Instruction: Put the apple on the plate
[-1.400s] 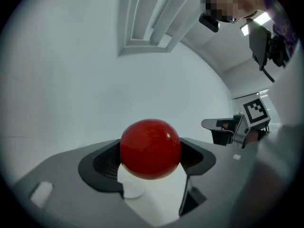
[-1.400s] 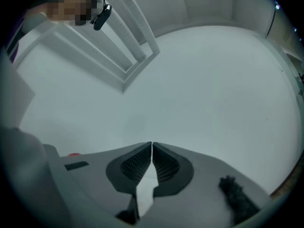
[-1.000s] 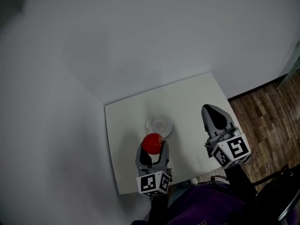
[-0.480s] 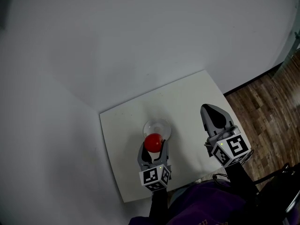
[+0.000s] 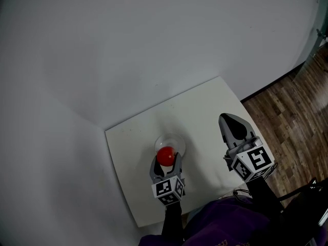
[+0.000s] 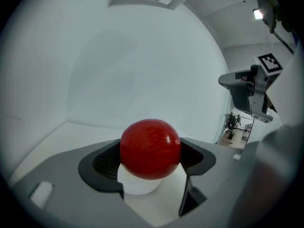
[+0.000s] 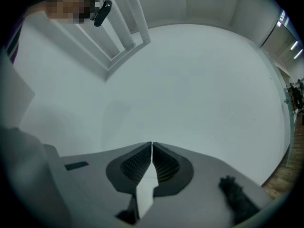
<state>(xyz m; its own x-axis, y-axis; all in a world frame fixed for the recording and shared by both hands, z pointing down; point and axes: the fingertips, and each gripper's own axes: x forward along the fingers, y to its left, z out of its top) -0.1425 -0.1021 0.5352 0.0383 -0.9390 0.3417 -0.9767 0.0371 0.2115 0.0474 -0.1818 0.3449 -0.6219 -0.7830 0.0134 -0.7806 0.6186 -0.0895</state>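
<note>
so the left gripper is clamped on the red apple right over the little plate on the white table, apple looks plain round with no long axis or stem direction I can call, and the right gripper hangs nearby pinched closed on nothing

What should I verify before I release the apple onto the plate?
1. Grip: ok. The left gripper is shut on the apple.
2. Apple over the plate: ok in the head view, but it sits at the plate's near edge, not the centre.
3. Apple's height above the plate: cannot tell.
4. Right gripper out of the way: ok. It is shut, empty and well apart from the plate.
</note>
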